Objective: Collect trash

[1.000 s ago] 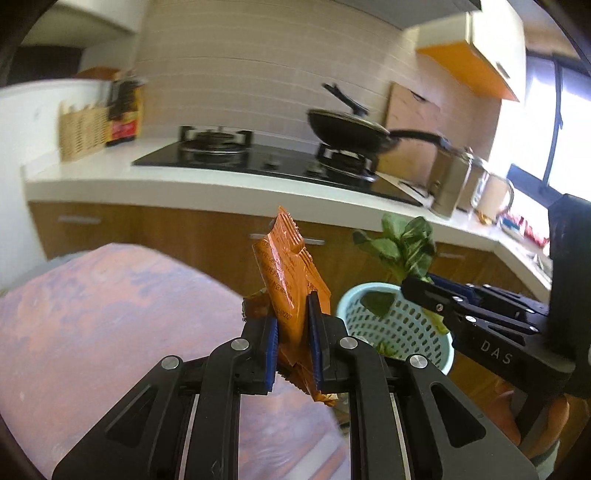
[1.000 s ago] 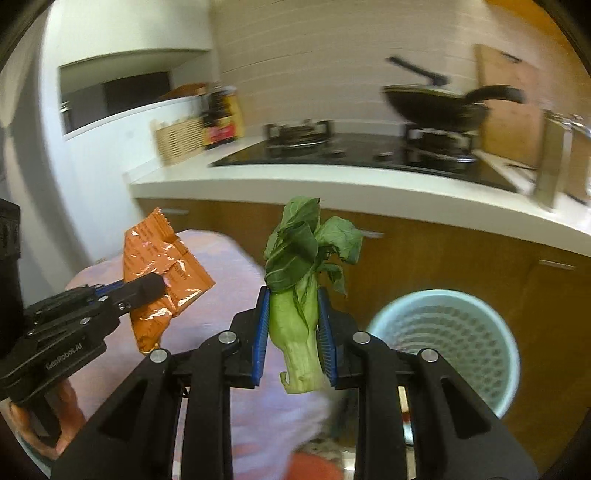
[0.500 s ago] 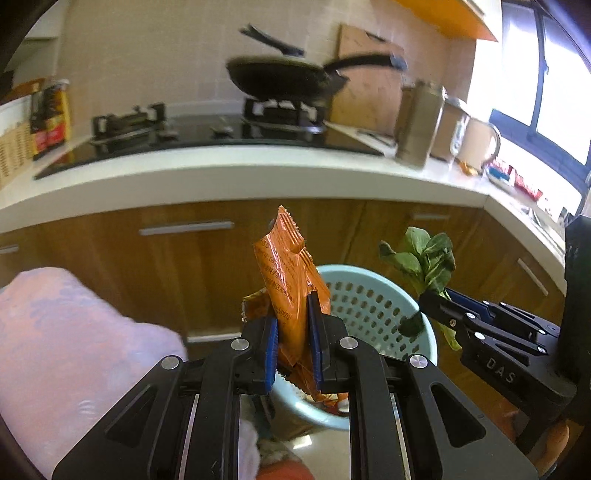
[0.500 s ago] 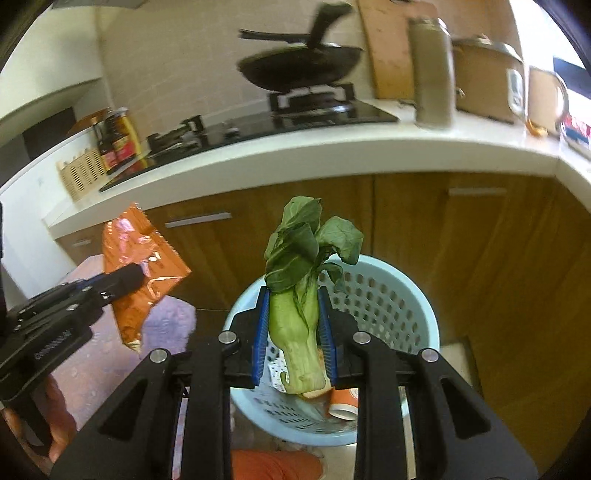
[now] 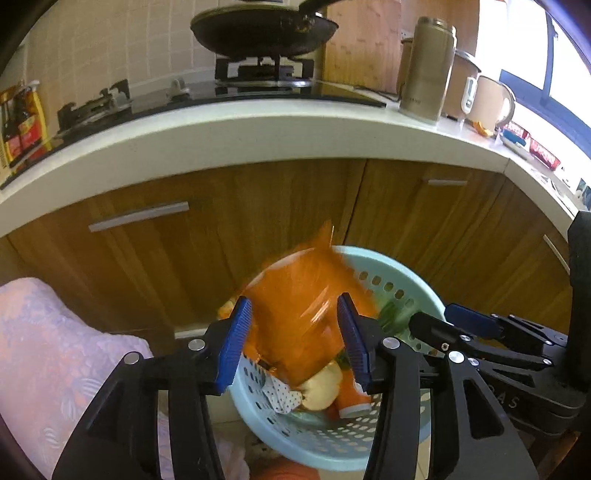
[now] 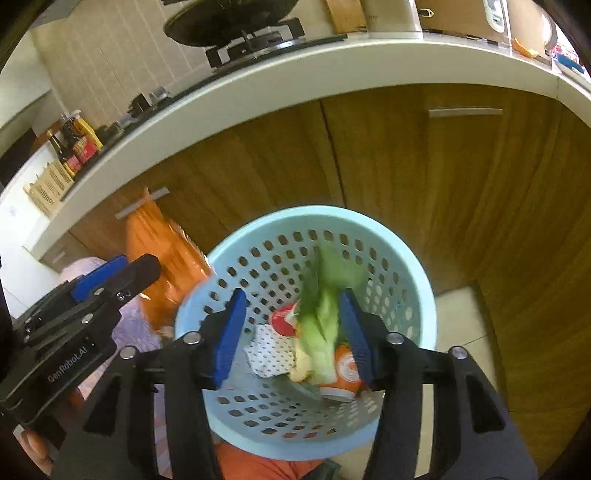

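A light blue perforated trash basket (image 5: 391, 280) (image 6: 417, 280) stands on the floor by the wooden cabinets. My left gripper (image 5: 293, 341) is open above its near left rim; the orange snack wrapper (image 5: 303, 314) (image 6: 159, 254) is blurred, loose between the pads and falling. My right gripper (image 6: 290, 326) is open over the basket; the green bok choy (image 6: 325, 321) is blurred and dropping between the pads. Inside lie a dotted white paper (image 6: 271, 354), an orange cup (image 6: 343, 373) and other scraps.
Wooden cabinet doors (image 5: 424, 229) and a white countertop (image 5: 258, 129) rise right behind the basket. A stove with a black pan (image 5: 264, 29), a metal flask (image 5: 426, 70) and a mug (image 5: 489, 101) sit on the counter. A pink cloth surface (image 5: 55, 369) is at the left.
Both grippers moved over the basket and opened. The orange wrapper and the bok choy left the pads and are falling toward the basket.
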`<act>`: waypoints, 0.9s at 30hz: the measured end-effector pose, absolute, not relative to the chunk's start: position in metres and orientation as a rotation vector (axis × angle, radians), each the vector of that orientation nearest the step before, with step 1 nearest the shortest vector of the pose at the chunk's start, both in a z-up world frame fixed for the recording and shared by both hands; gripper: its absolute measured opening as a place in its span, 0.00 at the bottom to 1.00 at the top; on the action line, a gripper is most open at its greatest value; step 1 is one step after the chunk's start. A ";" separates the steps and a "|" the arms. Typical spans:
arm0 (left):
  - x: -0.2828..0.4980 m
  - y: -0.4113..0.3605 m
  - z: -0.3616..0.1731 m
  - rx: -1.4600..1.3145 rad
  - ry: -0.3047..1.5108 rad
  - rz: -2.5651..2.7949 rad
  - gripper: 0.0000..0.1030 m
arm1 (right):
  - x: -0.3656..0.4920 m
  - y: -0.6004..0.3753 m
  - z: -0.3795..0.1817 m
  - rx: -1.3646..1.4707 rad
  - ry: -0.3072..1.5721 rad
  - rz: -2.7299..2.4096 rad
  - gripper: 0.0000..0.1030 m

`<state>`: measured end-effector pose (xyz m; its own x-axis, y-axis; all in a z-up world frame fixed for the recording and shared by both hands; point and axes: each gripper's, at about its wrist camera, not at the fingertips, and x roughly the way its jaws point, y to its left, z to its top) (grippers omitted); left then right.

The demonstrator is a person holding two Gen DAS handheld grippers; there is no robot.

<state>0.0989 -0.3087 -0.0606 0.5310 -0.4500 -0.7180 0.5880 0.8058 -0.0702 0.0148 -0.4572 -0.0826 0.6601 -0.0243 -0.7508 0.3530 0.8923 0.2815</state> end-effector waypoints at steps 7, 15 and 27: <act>0.098 -0.299 -0.063 0.174 0.816 -0.626 0.50 | 0.005 -0.461 -0.076 0.439 0.814 -0.241 0.48; 0.078 -0.269 -0.032 0.142 0.722 -0.619 0.61 | -0.003 -0.429 -0.037 0.352 0.721 -0.222 0.48; 0.029 -0.208 0.022 0.145 0.495 -0.488 0.77 | -0.028 -0.365 0.025 0.201 0.544 -0.244 0.50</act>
